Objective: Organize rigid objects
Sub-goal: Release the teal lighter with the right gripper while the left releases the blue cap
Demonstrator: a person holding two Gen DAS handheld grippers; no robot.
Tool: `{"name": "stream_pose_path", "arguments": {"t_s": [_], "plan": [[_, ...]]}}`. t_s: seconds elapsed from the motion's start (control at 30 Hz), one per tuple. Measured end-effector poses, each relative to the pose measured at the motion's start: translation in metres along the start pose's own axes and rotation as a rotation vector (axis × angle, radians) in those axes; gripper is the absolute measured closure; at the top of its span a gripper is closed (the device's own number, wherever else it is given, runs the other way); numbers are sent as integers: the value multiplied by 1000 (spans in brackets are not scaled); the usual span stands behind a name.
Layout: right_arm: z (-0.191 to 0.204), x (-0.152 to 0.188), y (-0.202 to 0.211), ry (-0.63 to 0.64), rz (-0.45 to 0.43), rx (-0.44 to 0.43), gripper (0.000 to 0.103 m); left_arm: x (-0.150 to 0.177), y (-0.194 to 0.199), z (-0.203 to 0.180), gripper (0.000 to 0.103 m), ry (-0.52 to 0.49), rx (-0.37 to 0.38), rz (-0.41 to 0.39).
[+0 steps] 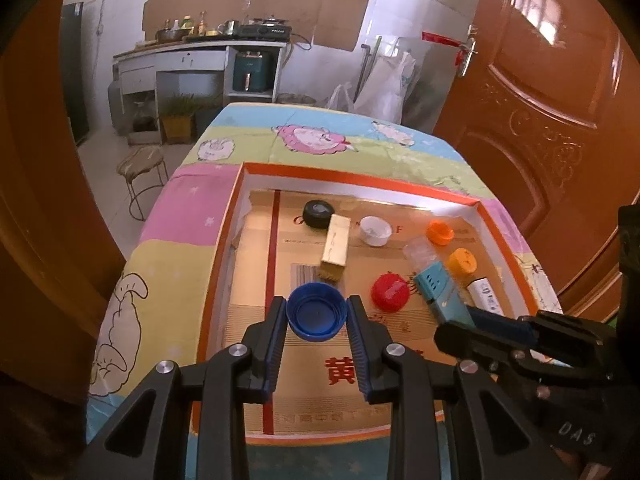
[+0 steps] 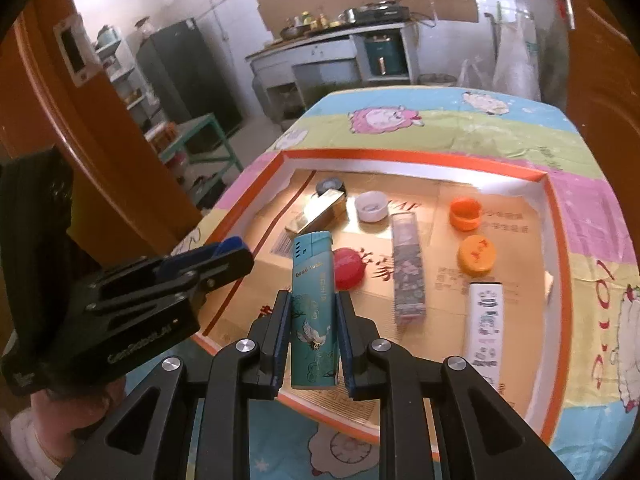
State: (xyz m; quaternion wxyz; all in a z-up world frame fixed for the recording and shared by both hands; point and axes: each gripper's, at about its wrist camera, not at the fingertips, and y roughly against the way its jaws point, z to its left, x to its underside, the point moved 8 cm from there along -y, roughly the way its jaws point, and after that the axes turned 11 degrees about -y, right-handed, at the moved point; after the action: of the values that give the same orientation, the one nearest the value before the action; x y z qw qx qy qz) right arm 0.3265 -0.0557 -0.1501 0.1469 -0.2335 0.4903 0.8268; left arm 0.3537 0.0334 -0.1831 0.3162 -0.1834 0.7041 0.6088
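My left gripper [image 1: 316, 306] is shut on a blue bottle cap [image 1: 316, 312], held above the near left part of the orange-rimmed box [image 1: 360, 178]. My right gripper [image 2: 313, 300] is shut on a teal lighter [image 2: 313, 312], held upright over the box's near edge; the lighter also shows in the left wrist view [image 1: 440, 292]. On the box floor lie a red cap [image 1: 390, 292], two orange caps [image 1: 440, 232] [image 1: 462, 261], a white cap [image 1: 375, 231], a gold box [image 1: 336, 246], a black tape roll [image 1: 317, 212], a patterned lighter [image 2: 408, 270] and a white lighter [image 2: 486, 320].
The box [image 2: 416, 158] sits on a table with a cartoon-print cloth [image 1: 320, 140]. A brown door [image 1: 540, 120] stands to the right. A stool [image 1: 142, 164] stands left of the table. A kitchen counter [image 1: 200, 56] is at the back.
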Motion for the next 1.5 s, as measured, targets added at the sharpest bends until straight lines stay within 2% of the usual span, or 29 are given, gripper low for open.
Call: {"name": "stream_pose_path", "arguments": {"t_s": [0.3,0.67,0.87,1.23,1.5], "plan": [[5,7,-27,44,68,2,81,4,-14,8,72,13,-3,21],[3,12,-43,80,119,65,81,7,-25,10,72,16,9,35],[1,13,-46,93,121,89,81,7,-28,12,72,8,-3,30],[-4,11,-45,137,106,145,81,6,-34,7,72,-87,-64,1],[-3,11,-47,157,104,159,80,5,-33,8,72,-86,-49,-2]]}}
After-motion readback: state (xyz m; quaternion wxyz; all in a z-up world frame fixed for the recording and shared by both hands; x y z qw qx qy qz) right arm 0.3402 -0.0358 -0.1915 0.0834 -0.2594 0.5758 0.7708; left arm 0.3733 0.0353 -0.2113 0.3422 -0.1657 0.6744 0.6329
